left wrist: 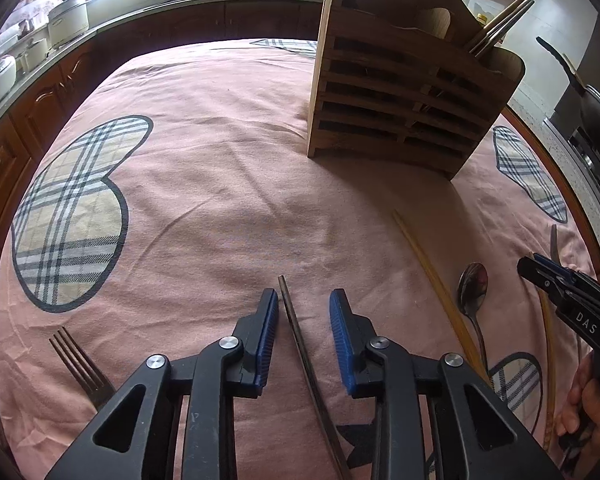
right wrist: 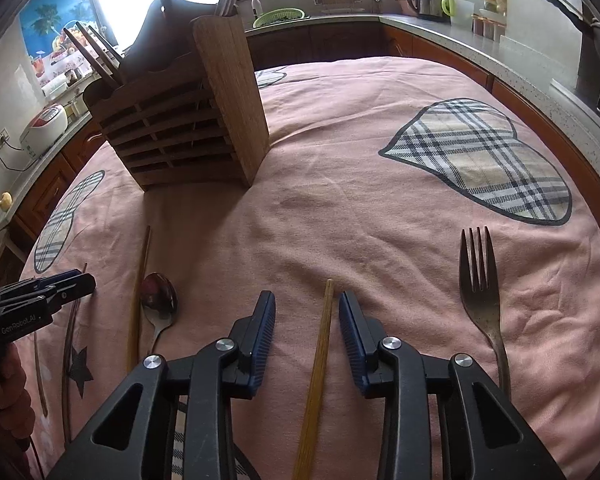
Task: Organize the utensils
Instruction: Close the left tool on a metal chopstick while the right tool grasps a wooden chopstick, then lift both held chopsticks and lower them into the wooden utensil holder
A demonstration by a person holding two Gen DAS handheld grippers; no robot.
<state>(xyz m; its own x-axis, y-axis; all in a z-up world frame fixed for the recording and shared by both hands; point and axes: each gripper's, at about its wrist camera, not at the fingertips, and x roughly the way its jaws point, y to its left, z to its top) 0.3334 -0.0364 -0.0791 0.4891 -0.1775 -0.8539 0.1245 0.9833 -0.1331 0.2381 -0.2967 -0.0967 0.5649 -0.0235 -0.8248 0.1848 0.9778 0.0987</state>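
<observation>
left gripper spread around dark chopstick, pads clear; right gripper spread around light chopstick, near wooden holder.

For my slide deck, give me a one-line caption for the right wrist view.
Right gripper fingers straddle a light wooden chopstick on the pink tablecloth, not yet pinching it.

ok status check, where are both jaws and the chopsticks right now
Left gripper open, dark chopstick between jaws, pads clear. Right gripper open around light wooden chopstick, not pinched. Spoon and fork alongside on pink cloth, neither blocking.
</observation>
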